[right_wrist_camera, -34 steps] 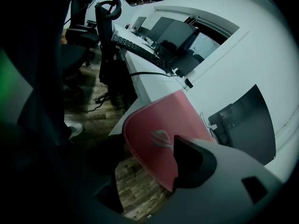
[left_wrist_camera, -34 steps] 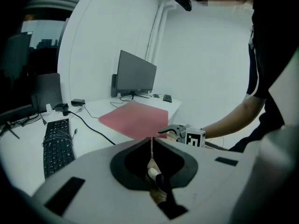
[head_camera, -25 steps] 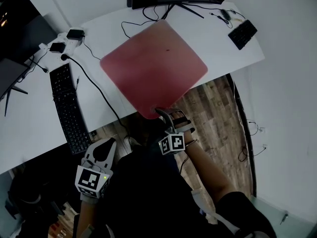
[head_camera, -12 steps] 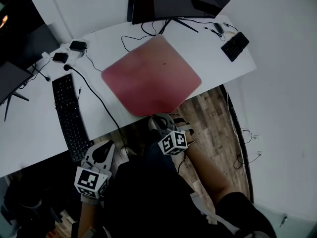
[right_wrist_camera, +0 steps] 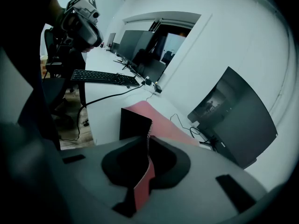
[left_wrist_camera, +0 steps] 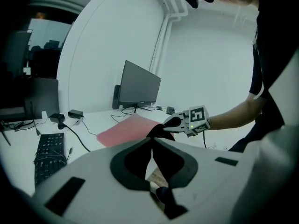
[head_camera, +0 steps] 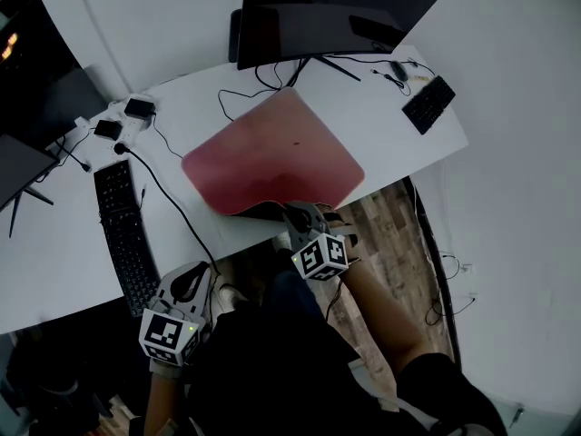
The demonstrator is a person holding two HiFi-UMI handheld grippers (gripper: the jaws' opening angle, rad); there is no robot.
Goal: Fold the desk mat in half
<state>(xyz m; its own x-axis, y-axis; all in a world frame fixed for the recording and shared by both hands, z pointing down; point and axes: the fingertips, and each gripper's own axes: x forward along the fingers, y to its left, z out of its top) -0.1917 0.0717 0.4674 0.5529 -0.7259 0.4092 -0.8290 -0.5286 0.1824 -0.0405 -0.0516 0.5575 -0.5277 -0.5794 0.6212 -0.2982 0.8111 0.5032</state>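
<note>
The red desk mat (head_camera: 272, 157) lies at an angle on the white desk (head_camera: 54, 243). Its near corner is lifted and curled back, showing a dark underside (right_wrist_camera: 133, 125). My right gripper (head_camera: 295, 214) is shut on that corner. In the right gripper view the mat's thin edge (right_wrist_camera: 148, 164) runs between the closed jaws of my right gripper (right_wrist_camera: 147, 146). My left gripper (head_camera: 188, 282) hangs below the desk's near edge, left of the mat and apart from it. In its own view my left gripper (left_wrist_camera: 152, 141) has its jaws together with nothing in them.
A large monitor (head_camera: 327, 16) stands behind the mat, with cables trailing from it. A black keyboard (head_camera: 127, 230) and a cable lie left of the mat. Power bricks (head_camera: 127, 116) sit at the far left, a small black keypad (head_camera: 428, 104) at the far right. Wooden floor (head_camera: 390, 234) shows beyond the desk edge.
My right gripper has closed on the mat's near corner and raised it off the desk edge, curling it back over the mat. My left gripper has shifted slightly upward.
</note>
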